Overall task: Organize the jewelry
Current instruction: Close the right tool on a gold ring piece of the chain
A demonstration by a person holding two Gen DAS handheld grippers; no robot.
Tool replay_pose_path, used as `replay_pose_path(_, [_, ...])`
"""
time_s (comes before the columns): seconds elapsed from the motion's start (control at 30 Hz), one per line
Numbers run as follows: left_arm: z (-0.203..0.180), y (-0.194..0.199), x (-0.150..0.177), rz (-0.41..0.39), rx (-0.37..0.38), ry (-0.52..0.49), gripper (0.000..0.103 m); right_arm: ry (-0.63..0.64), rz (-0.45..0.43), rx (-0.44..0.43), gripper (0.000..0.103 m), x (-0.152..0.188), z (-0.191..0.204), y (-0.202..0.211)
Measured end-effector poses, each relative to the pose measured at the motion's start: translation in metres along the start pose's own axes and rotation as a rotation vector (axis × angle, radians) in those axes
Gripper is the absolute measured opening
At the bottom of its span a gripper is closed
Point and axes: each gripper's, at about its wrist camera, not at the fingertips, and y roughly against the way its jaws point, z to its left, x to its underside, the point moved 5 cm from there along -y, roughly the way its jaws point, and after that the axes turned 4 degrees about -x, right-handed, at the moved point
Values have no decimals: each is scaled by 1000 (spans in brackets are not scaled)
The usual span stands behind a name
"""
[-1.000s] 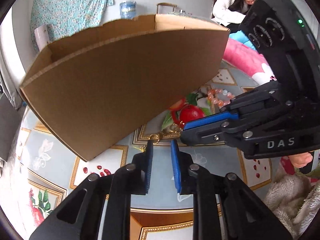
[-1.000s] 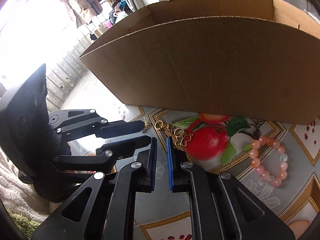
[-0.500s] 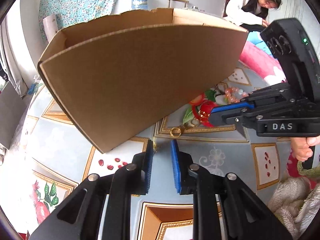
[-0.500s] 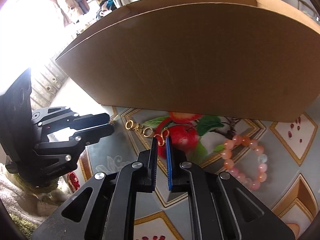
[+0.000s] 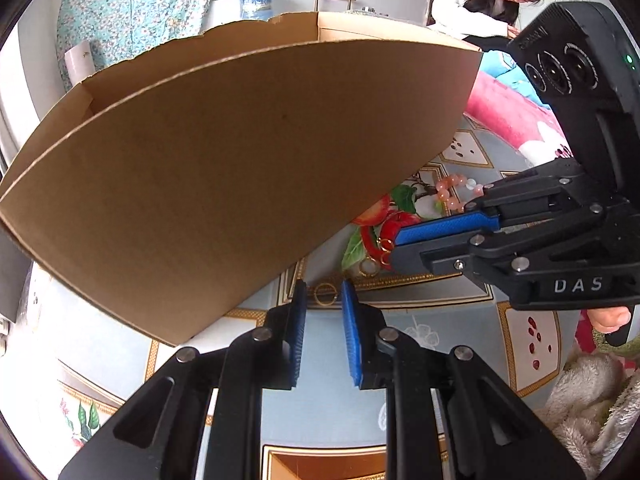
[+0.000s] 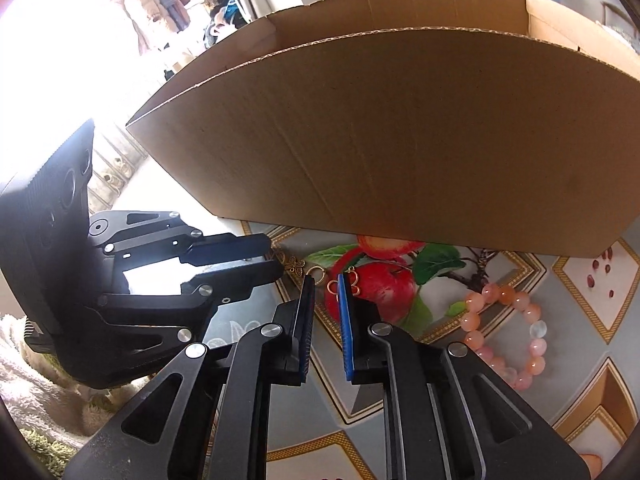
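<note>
The gold chain [image 6: 320, 274] lies on the patterned counter [image 6: 460, 432] before the cardboard box [image 6: 400, 140]. Right hand-held gripper [image 6: 325, 280]: jaws opening, chain link between its tips. Left hand-held gripper [image 5: 323, 292]: slightly parted, ungrasping, over the chain's other end.

Our left gripper [image 5: 323, 300] had black skeletal arms with cut-out slots, silver screw heads at the joints and ribbed blue pads [image 5: 351, 336]. Our right gripper [image 6: 325, 286] matched it; its side read "DAS" in white, beneath a black housing with round recesses and a green light.
</note>
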Motion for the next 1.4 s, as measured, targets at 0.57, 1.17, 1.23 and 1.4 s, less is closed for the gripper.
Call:
replay_pose_path(0.57, [-3,3,4,-9,-15,-24,12,8,-24,-5,13,11,-27,12])
replay_pose_path(1.17, [1,9,16,-13,-24,26,12,239,47,97,19,5,1,-6])
replay_pose_path(1.23, [2,8,14,-14,-22,28,12,268,52,104,19,5,3,-7])
replay_pose_path(1.4, [3,9,16,-20,-19,34,12,347,75,153,14,7,19,-14])
